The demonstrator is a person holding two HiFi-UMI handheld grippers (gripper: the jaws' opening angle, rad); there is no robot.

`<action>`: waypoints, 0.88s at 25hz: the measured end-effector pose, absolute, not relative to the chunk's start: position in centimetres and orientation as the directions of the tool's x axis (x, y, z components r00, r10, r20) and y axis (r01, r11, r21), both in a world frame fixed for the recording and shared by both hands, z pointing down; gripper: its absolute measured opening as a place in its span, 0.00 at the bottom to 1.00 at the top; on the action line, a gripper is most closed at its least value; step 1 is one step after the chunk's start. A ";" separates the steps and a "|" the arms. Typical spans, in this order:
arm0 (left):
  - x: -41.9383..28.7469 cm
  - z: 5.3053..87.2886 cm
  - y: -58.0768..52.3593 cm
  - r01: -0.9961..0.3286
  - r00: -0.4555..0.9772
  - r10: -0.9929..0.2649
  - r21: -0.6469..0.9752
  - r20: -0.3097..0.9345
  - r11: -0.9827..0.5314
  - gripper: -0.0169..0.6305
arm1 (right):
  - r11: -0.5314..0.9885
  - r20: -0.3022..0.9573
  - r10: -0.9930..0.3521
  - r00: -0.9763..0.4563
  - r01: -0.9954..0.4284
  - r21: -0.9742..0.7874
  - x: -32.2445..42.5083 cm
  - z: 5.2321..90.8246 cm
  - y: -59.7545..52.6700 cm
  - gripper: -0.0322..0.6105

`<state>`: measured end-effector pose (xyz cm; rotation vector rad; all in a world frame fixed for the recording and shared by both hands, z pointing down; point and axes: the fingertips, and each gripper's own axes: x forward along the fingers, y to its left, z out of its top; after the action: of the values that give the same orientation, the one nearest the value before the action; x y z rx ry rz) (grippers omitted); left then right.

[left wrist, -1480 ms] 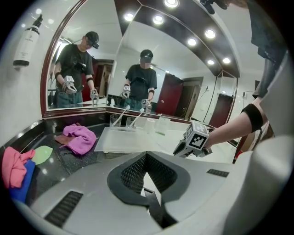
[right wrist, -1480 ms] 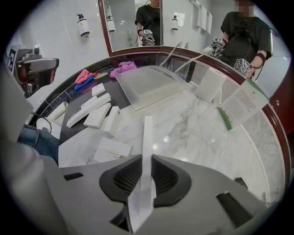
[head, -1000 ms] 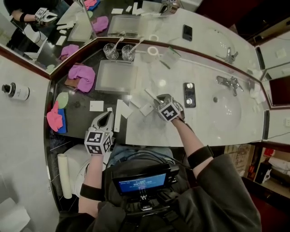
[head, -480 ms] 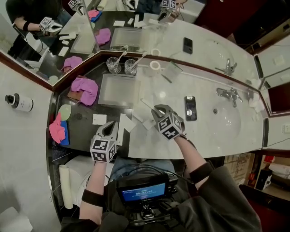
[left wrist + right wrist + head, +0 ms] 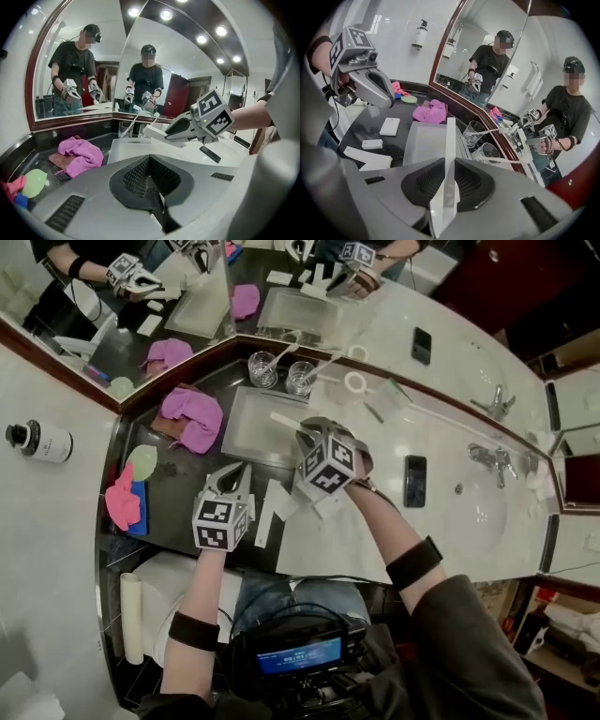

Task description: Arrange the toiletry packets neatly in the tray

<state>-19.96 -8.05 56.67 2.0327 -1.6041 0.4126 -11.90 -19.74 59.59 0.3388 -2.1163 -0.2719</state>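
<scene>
Over the clear tray (image 5: 246, 416) on the dark worktop (image 5: 173, 484), the right gripper (image 5: 305, 434) has its jaws clamped on a long white packet (image 5: 450, 150). It holds the packet edge-up by its near end, so most of the length juts forward across the tray toward the two glasses (image 5: 480, 140). The left gripper (image 5: 228, 482) hovers nearer the person with its jaws together on nothing, above the loose packets (image 5: 267, 512) that lie outside the tray. The main risk looks like leverage. With so much packet beyond the pads, a touch on the tray rim could swing it in the grip. It might then land crooked, tip onto its edge against the wall, or knock a glass just beyond. Letting go too high would also leave it askew.
</scene>
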 end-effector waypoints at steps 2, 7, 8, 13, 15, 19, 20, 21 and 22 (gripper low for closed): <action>-20.6 57.1 -9.1 -0.966 0.245 -0.808 0.205 0.535 -0.157 0.03 | 0.936 0.795 -0.340 -0.503 -0.102 0.336 -13.5 60.6 -20.9 0.17; -22.0 57.9 -10.8 -0.970 0.226 -0.808 0.206 0.544 -0.132 0.03 | 0.938 0.826 -0.326 -0.461 -0.051 0.342 -16.2 63.2 -23.0 0.17; -22.1 58.0 -11.1 -0.970 0.225 -0.807 0.206 0.546 -0.131 0.03 | 0.939 0.831 -0.323 -0.452 -0.045 0.341 -16.5 63.7 -23.3 0.17; -22.6 58.7 -11.7 -0.970 0.218 -0.806 0.210 0.550 -0.119 0.03 | 0.936 0.848 -0.320 -0.422 -0.002 0.352 -18.1 65.4 -24.5 0.17; -22.8 59.0 -11.6 -0.970 0.217 -0.804 0.214 0.553 -0.115 0.03 | 0.932 0.852 -0.325 -0.411 0.016 0.363 -18.4 65.9 -24.9 0.17; -23.1 59.5 -11.3 -0.970 0.212 -0.802 0.217 0.558 -0.106 0.03 | 0.919 0.856 -0.342 -0.388 0.053 0.392 -18.7 66.6 -25.3 0.18; -23.2 59.5 -11.2 -0.971 0.211 -0.802 0.218 0.559 -0.103 0.03 | 0.915 0.853 -0.351 -0.387 0.054 0.401 -18.7 66.7 -25.4 0.18; -23.2 59.5 -11.1 -0.971 0.209 -0.802 0.218 0.560 -0.100 0.03 | 0.911 0.850 -0.358 -0.387 0.054 0.408 -18.7 66.8 -25.5 0.19; -23.3 59.5 -11.1 -0.971 0.207 -0.803 0.219 0.559 -0.098 0.03 | 0.910 0.848 -0.361 -0.388 0.053 0.412 -18.7 66.9 -25.5 0.20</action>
<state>-23.33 -11.07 59.53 1.9464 -1.6408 0.4058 -18.73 -25.51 66.87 0.2256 -1.9241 -0.4505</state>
